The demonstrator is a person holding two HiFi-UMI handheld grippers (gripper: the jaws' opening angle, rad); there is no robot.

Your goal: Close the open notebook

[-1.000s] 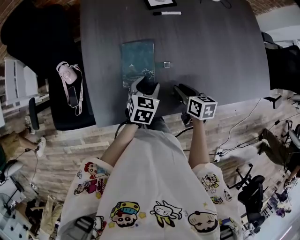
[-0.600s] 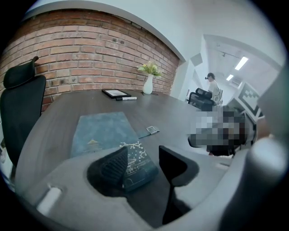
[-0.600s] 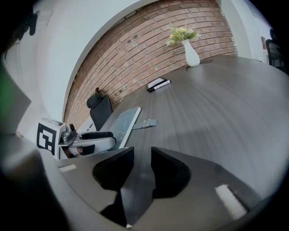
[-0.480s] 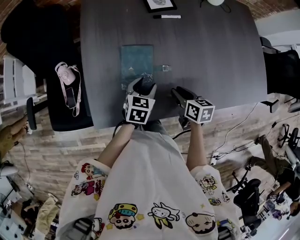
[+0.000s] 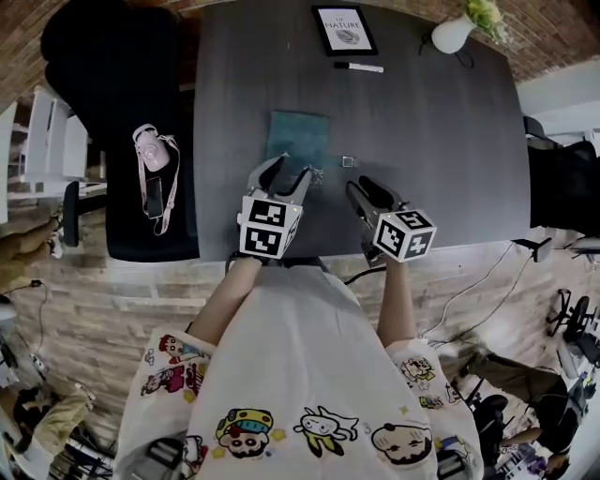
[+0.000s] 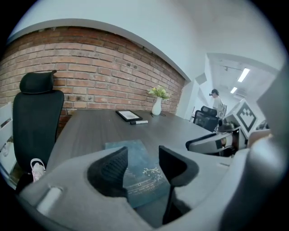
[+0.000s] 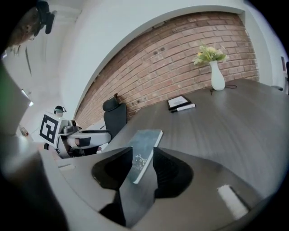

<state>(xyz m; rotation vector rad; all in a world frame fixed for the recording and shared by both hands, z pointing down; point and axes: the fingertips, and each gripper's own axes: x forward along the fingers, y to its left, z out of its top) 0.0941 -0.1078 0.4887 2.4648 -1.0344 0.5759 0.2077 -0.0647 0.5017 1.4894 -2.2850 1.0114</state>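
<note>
A teal notebook point(image 5: 298, 141) lies closed and flat on the dark grey table point(image 5: 431, 141), its cover up. My left gripper point(image 5: 286, 172) hovers over the notebook's near end, jaws apart with nothing between them. In the left gripper view the left gripper point(image 6: 142, 162) frames the notebook point(image 6: 128, 151) lying below it on the table. My right gripper point(image 5: 366, 189) hangs to the right of the book, its jaws opening and empty. Through the right gripper point(image 7: 143, 164) the notebook point(image 7: 146, 137) shows from its side edge.
At the table's far side lie a framed card point(image 5: 344, 28), a marker pen point(image 5: 360, 67) and a white vase with flowers point(image 5: 452, 36). A small metal clip point(image 5: 348, 161) sits right of the notebook. A black chair point(image 5: 117, 75) with a pink pouch point(image 5: 150, 152) stands to the left.
Both grippers have lifted up from the table's near edge. The notebook has stayed flat and closed. The head view now takes in more of the table's far end.
</note>
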